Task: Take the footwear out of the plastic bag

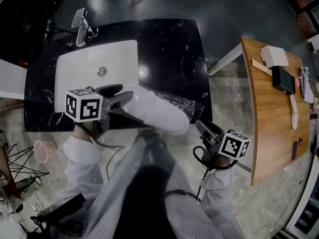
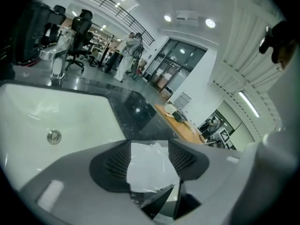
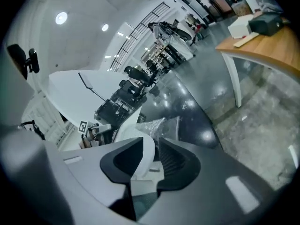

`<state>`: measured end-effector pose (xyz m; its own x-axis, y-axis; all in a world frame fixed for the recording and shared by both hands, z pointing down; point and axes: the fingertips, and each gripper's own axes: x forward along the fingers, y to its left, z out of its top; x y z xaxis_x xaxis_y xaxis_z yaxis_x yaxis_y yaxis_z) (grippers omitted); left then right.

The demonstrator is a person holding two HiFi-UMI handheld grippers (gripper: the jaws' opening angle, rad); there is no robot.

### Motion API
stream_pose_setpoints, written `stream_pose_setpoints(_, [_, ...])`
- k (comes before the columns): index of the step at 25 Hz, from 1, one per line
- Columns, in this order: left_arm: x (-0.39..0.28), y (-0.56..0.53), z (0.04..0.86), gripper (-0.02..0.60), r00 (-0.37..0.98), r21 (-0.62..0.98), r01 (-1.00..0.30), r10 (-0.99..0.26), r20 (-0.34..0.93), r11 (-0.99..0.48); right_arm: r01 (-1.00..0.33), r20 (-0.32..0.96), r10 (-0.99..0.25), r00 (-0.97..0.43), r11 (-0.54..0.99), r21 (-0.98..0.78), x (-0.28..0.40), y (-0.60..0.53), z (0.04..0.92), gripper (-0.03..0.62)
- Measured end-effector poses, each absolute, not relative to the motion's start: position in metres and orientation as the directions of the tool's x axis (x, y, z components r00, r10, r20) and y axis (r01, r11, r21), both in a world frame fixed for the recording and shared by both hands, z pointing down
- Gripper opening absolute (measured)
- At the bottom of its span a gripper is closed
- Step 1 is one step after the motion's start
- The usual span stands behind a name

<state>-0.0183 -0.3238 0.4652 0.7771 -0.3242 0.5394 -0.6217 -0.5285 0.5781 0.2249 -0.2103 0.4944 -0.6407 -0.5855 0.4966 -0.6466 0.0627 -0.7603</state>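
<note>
The left gripper [image 2: 149,148] stands wide open with crinkled clear film and the white shoe [image 1: 155,111] under it between its pads; nothing looks clamped. The right gripper [image 3: 151,146] is also open, a curved white edge of the shoe's other end sitting in its gap, unpinched as far as I can tell. The shoe lies aslant on the front edge of the black marble counter [image 1: 172,49], just right of the sink [image 1: 75,66], and is still inside the plastic bag [image 1: 188,103]. It is probably light, firm at the sole and softer above. The film is thin, slick and likely to slide or stretch, so one claw is best on loose bag and the other on the sole or heel rim. The basin shows only its drain [image 1: 101,71].
</note>
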Motion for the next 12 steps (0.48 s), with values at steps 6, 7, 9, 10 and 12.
stream_pose_setpoints(6, [-0.066, -0.335, 0.486, 0.241, 0.791, 0.648, -0.606, -0.263, 0.552, -0.462, -0.529, 0.459, -0.455, -0.763, 0.032, -0.848, 0.218, -0.184, 0.521, 0.120])
stream_pose_setpoints(7, [-0.071, -0.338, 0.492, 0.241, 0.790, 0.655, -0.607, -0.253, 0.559, -0.450, -0.519, 0.453, -0.449, -0.770, 0.030, -0.854, 0.217, -0.185, 0.525, 0.120])
stream_pose_setpoints(9, [-0.076, -0.337, 0.502, 0.238, 0.795, 0.676, -0.598, -0.215, 0.567, -0.430, -0.494, 0.437, -0.442, -0.783, 0.016, -0.869, 0.213, -0.187, 0.532, 0.120])
stream_pose_setpoints(10, [-0.076, -0.335, 0.507, 0.236, 0.798, 0.687, -0.592, -0.190, 0.571, -0.421, -0.477, 0.425, -0.438, -0.792, 0.009, -0.879, 0.212, -0.187, 0.535, 0.120])
stream_pose_setpoints(12, [-0.077, -0.333, 0.516, 0.228, 0.803, 0.703, -0.582, -0.153, 0.576, -0.410, -0.428, 0.384, -0.436, -0.814, 0.004, -0.904, 0.209, -0.187, 0.537, 0.114])
